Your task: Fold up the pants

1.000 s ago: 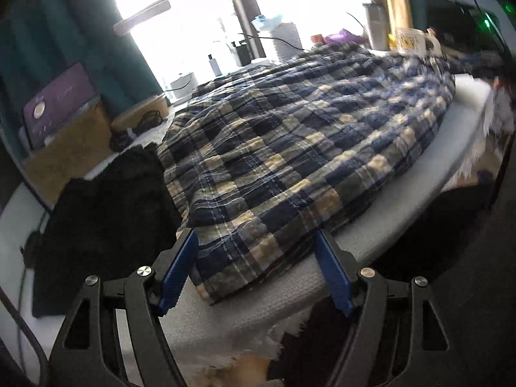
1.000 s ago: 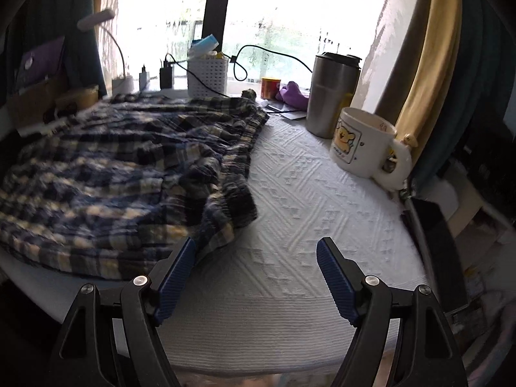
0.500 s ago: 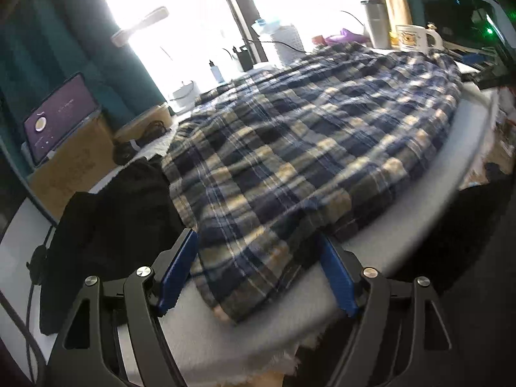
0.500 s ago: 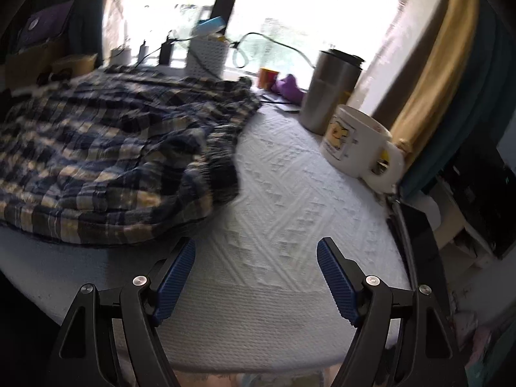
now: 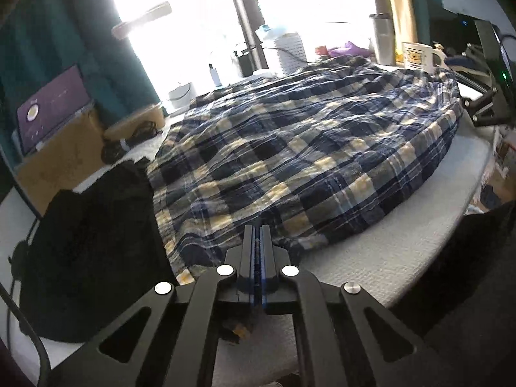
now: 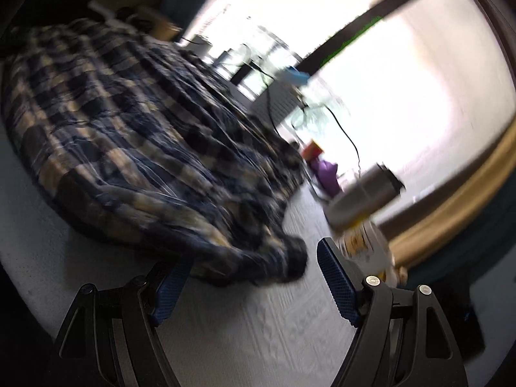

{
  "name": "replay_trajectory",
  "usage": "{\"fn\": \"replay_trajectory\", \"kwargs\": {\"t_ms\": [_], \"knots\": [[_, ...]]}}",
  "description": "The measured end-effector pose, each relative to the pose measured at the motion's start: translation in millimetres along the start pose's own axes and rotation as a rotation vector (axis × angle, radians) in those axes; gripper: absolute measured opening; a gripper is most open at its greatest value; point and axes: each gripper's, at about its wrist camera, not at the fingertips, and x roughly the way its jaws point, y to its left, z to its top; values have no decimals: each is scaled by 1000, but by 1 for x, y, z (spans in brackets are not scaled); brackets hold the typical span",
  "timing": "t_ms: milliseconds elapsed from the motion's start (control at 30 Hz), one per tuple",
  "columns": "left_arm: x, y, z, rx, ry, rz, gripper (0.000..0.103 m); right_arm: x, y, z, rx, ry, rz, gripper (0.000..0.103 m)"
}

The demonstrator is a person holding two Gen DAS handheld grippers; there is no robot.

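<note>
Pants (image 5: 306,148): plaid, dark blue with cream and grey checks. Spread loosely over the white textured cover (image 5: 403,245) of a round table, rumpled, taking up most of the top. One edge lies near the table's front rim.

Left gripper (image 5: 257,242): jaws closed together, with a thin fold of the plaid hem pinched between the blue pads at the near edge of the pants. A scrap of cloth shows below the jaws.

Right gripper (image 6: 248,277): jaws standing wide apart, low over the cover at another edge of the pants. A bunched dark corner of the fabric lies between the two blue pads (image 6: 337,285); whether the left pad touches it cannot be told. This view is tilted and blurred.

Black garment (image 5: 87,251): heaped on the table, just beside the pants on their left, touching them.

Steel tumbler (image 6: 364,200): on the cover, near the window side, apart from the pants.

White mug (image 5: 416,56): printed front, beside the tumbler.

White basket (image 5: 292,51): by the window, behind the pants.

Desk lamp (image 5: 142,21): white head, against the bright window.

Purple box (image 5: 53,109): far left, leaning on a cardboard carton.
</note>
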Motion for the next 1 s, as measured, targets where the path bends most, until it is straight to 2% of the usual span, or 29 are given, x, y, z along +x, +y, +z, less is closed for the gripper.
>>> {"fn": "replay_trajectory", "kwargs": {"t_ms": [100, 200, 267, 333, 433, 533, 700, 867, 1000], "knots": [[3, 5, 1, -67, 4, -10, 1, 15, 9, 5, -14, 7, 40, 79], [2, 13, 3, -146, -11, -33, 1, 25, 2, 8, 90, 34, 116, 61], [-1, 17, 6, -183, -25, -48, 1, 31, -6, 8, 190, 56, 189, 19], [-8, 24, 11, -219, -54, -61, 0, 31, -8, 9, 240, 62, 222, 10], [-21, 31, 19, -255, -101, -81, 0, 26, -13, 11, 311, 57, 241, 5], [-31, 34, 26, -251, -135, -81, 0, 11, -34, 12, 425, 5, 246, 4], [-35, 39, 30, -255, -147, -86, 0, -2, -50, 12, 507, -33, 238, 4], [-25, 45, 29, -262, -114, -112, 0, 1, -60, 19, 574, -64, 250, 4], [-6, 54, 23, -289, -50, -187, 1, 20, -64, 28, 611, -48, 263, 4]]}}
